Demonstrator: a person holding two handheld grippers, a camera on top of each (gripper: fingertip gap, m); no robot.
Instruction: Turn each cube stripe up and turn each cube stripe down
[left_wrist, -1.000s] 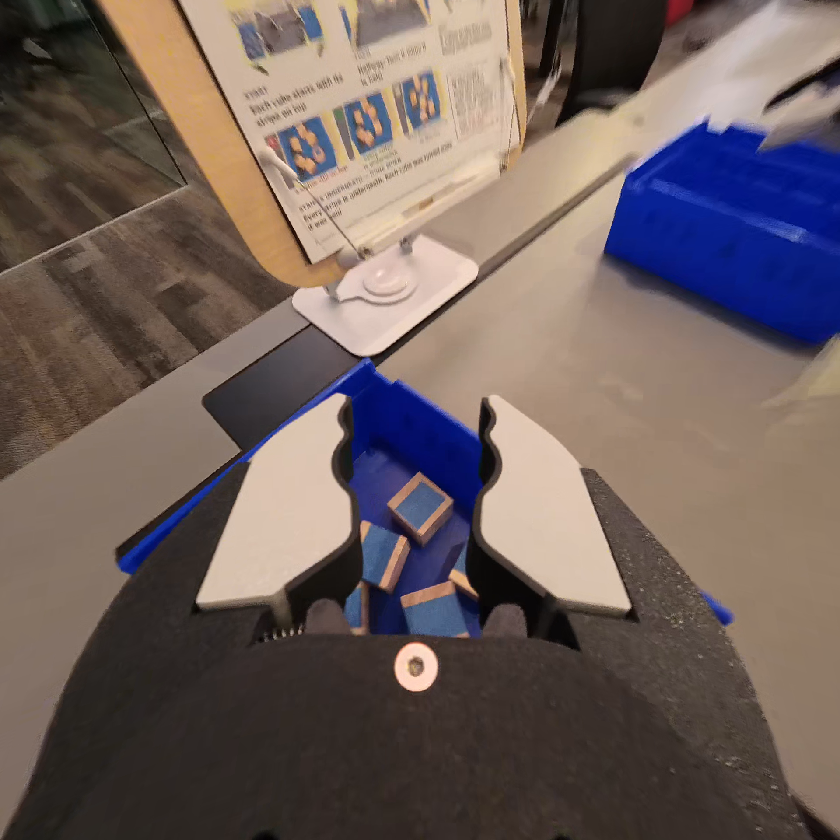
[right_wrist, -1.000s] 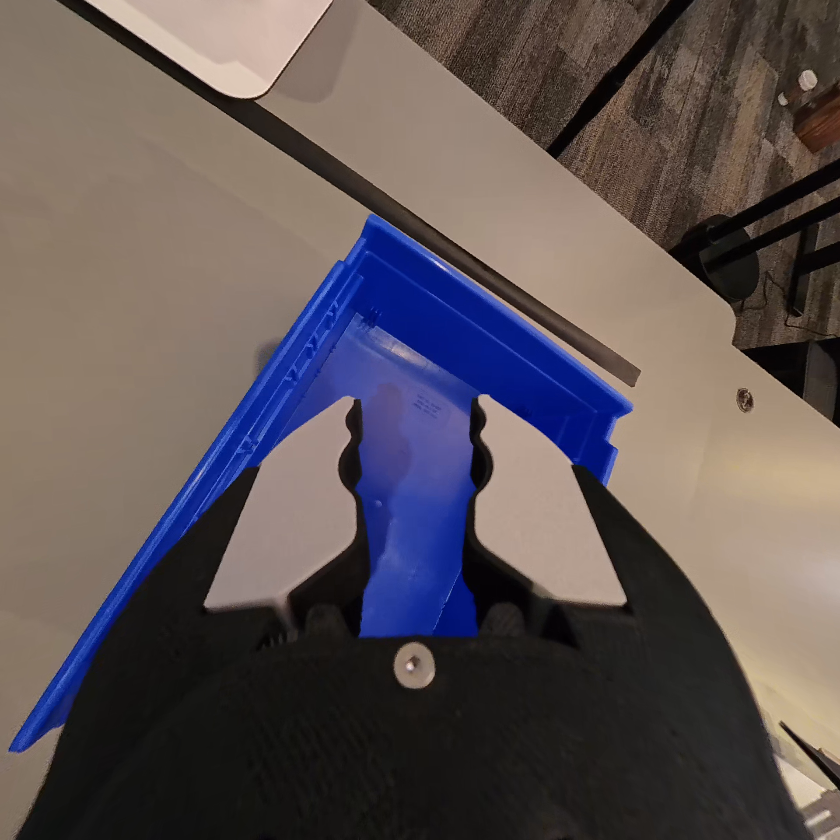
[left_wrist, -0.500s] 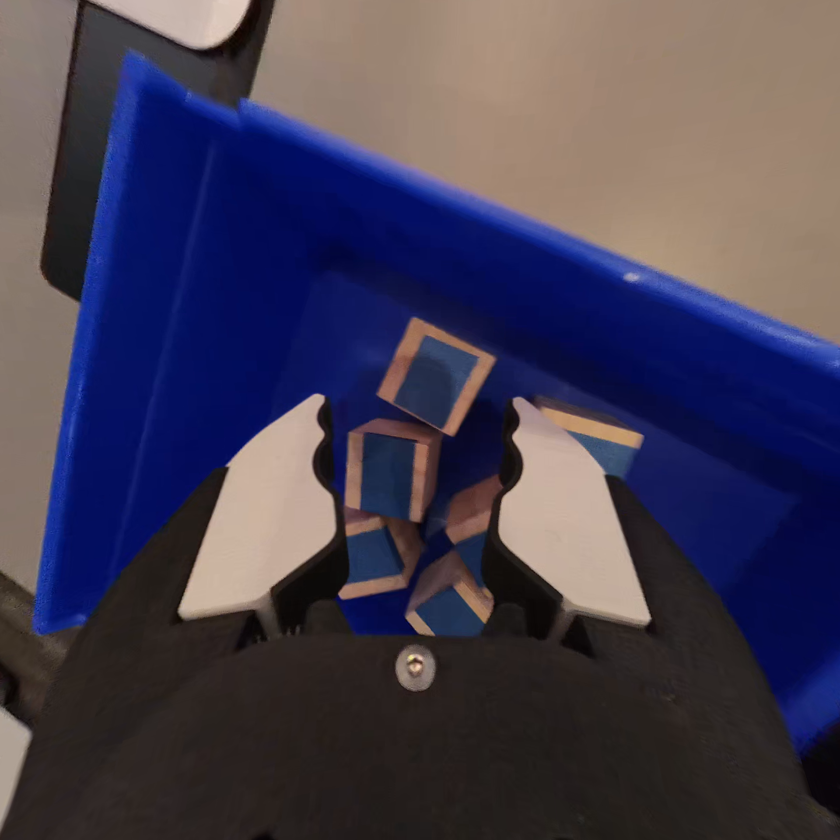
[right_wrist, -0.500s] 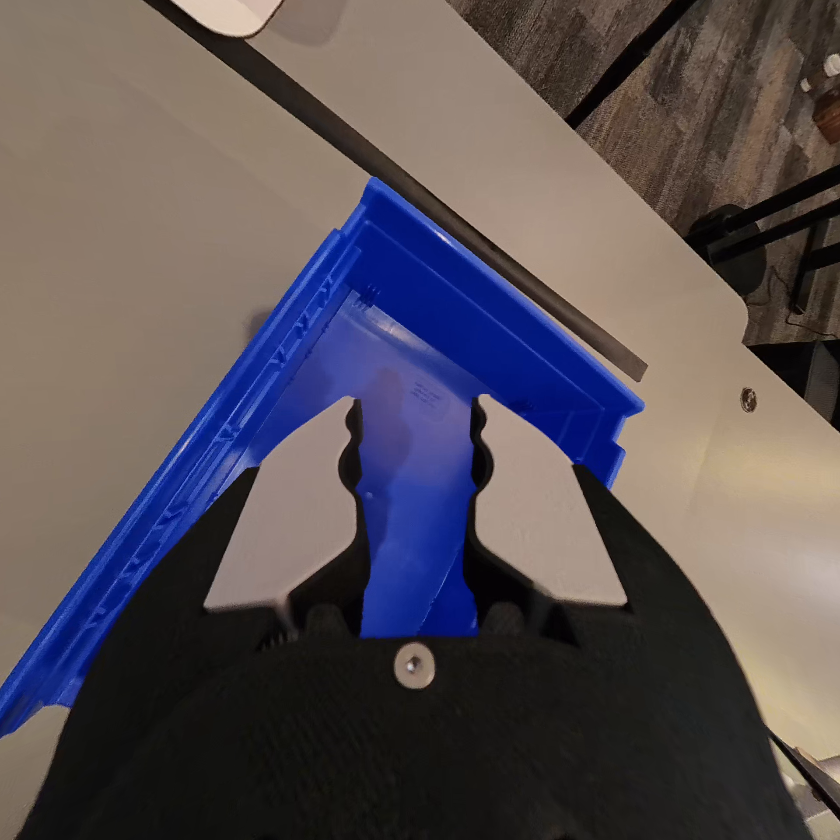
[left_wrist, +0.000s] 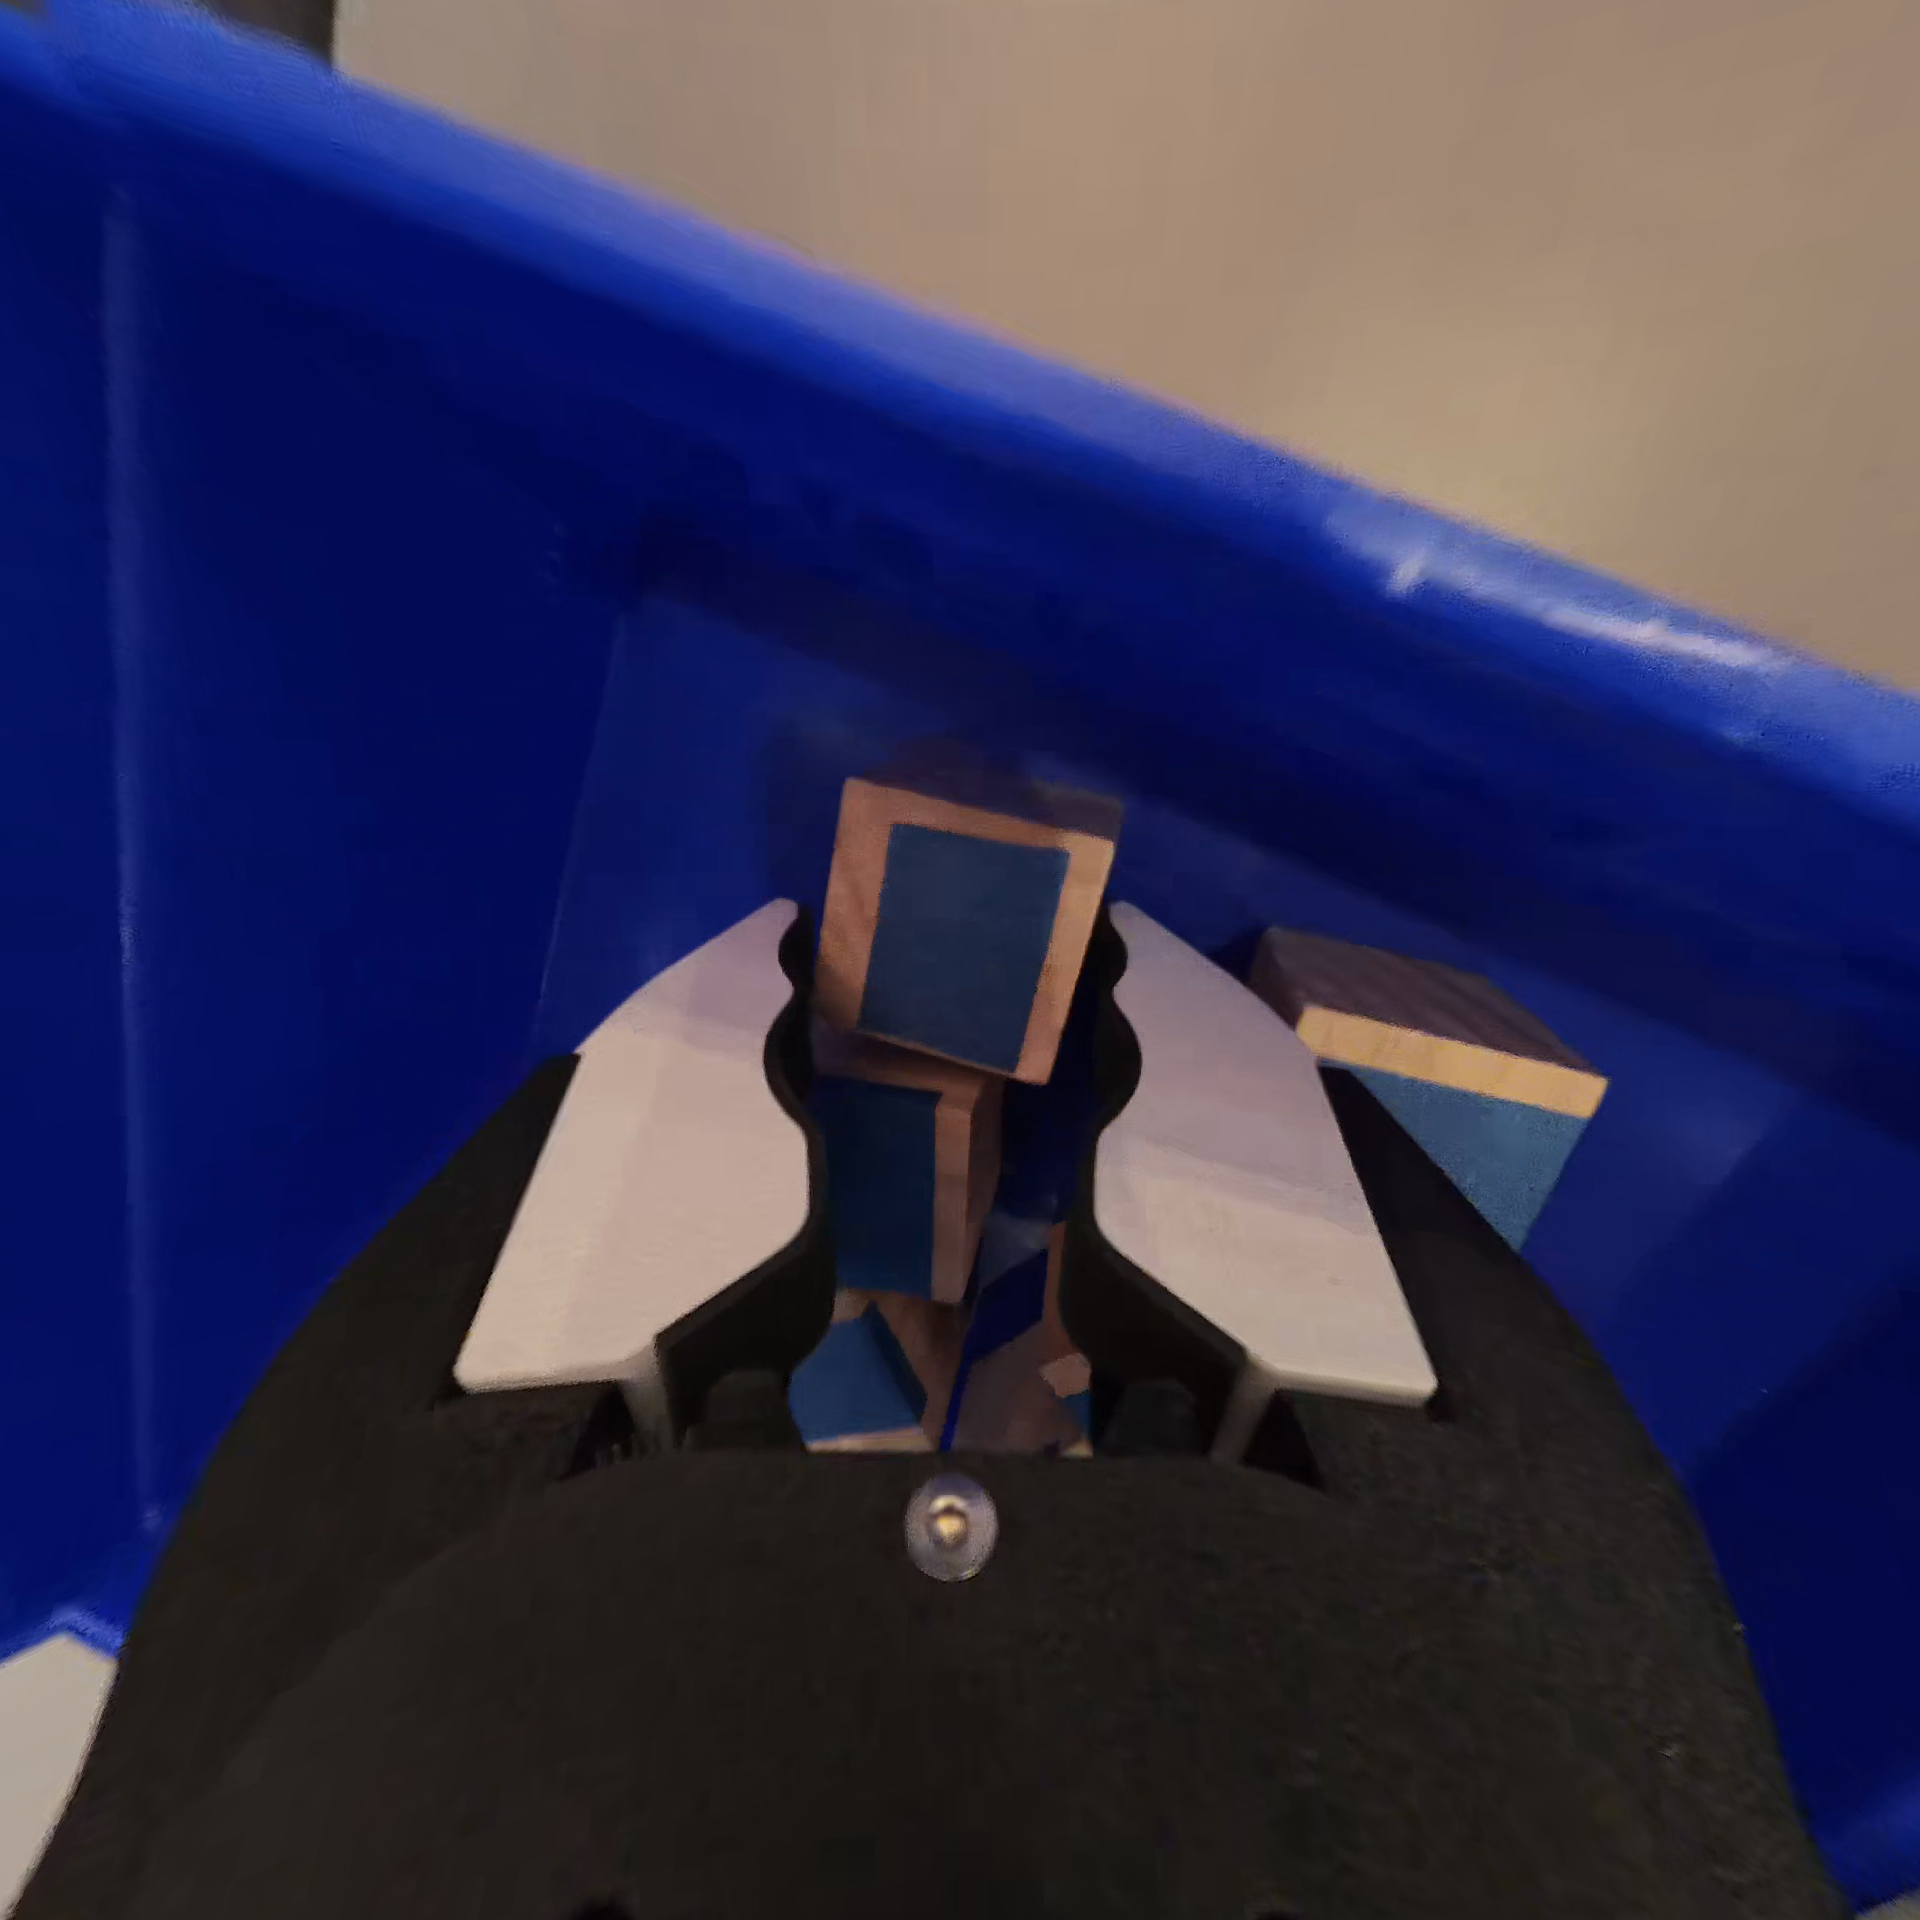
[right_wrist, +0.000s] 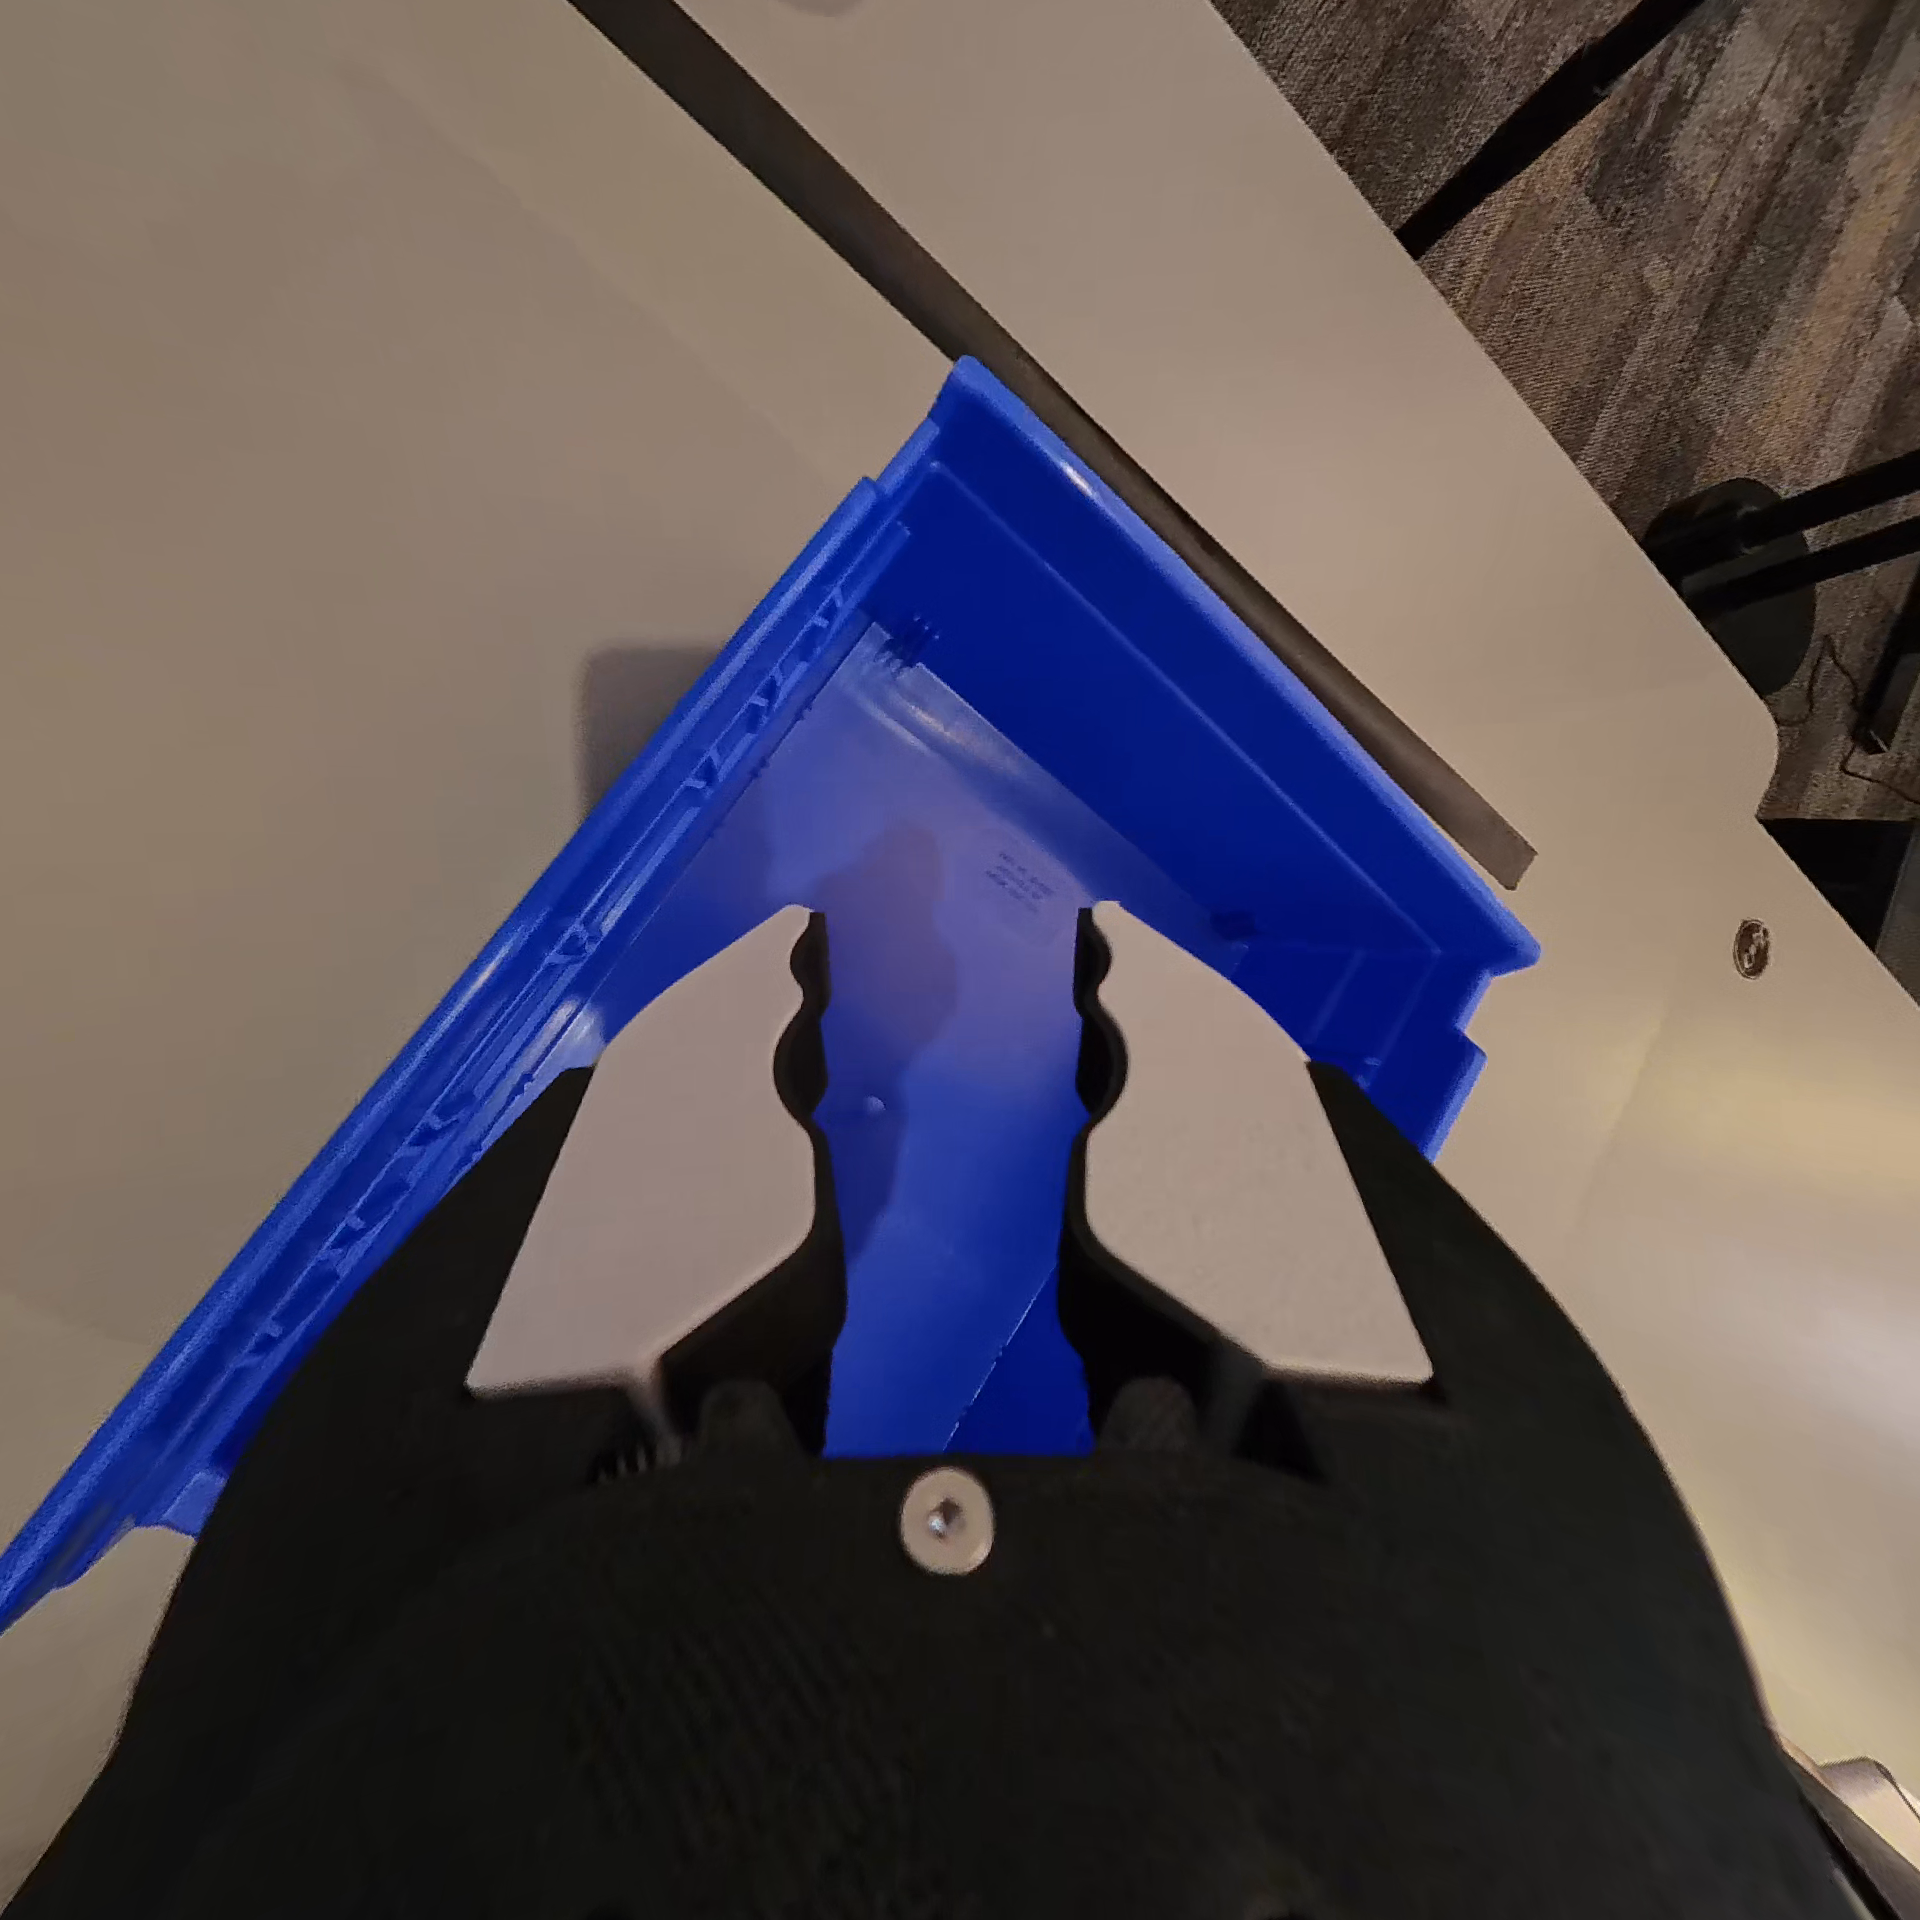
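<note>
Cubes are lying heaped in the near corner of a blue plastic bin (left_wrist: 436, 644), and the left gripper (left_wrist: 951, 935) is reaching down into that bin from above. Its two grey fingers (left_wrist: 665, 1143) are standing moderately apart, and a wooden cube with a blue face (left_wrist: 961, 940) is sitting tilted right between the fingertips; the gap at either side is very thin, and whether the tips are actually pressing the cube cannot be told. Beneath it, deeper between the fingers, a second blue-faced cube (left_wrist: 899, 1195) is showing, with further cubes (left_wrist: 862, 1387) crowding the gap near the finger roots. Another cube with a pale wooden band (left_wrist: 1439, 1081) is lying outside the right-hand finger, just beside it and against the bin's far wall. Beyond the bin's rim, a beige worktop (left_wrist: 1247, 208) is showing. In the right wrist view, the right gripper (right_wrist: 945, 920) is hanging over a second blue bin (right_wrist: 1195, 665), its fingers (right_wrist: 1226, 1164) spread moderately with nothing between them but the bin's bare floor. That bin is resting on the pale worktop (right_wrist: 312, 416), with a dark seam strip (right_wrist: 1039, 343) running just behind its far wall, and patterned carpet (right_wrist: 1662, 208) is showing past the worktop's edge.
</note>
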